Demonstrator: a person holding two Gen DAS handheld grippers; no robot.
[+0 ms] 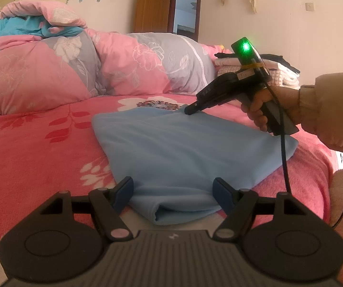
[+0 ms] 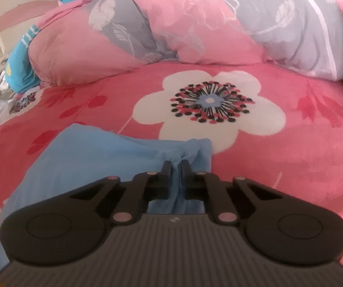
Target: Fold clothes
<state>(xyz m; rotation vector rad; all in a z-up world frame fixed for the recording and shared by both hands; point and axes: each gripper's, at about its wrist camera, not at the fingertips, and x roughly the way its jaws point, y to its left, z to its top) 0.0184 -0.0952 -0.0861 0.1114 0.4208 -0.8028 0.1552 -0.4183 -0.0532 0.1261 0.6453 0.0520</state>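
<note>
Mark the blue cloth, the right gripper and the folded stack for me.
Blue cloth (image 1: pixel 183 148): left wrist view, its flat top.
Right gripper (image 2: pixel 176 166): right wrist view, between its fingertips, pinching the cloth's edge.
Folded stack (image 1: pixel 283 71): left wrist view, its pale side.

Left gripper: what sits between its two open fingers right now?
The near folded edge of the light blue garment lies between the left gripper's open fingers, not pinched. The left wrist view shows it.

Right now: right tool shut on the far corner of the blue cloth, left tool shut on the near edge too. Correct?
Not quite. The right tool is shut on the far corner of the blue cloth, but the left tool is open: the left wrist view shows its fingers wide apart on either side of the near edge, not pressing it.
</note>
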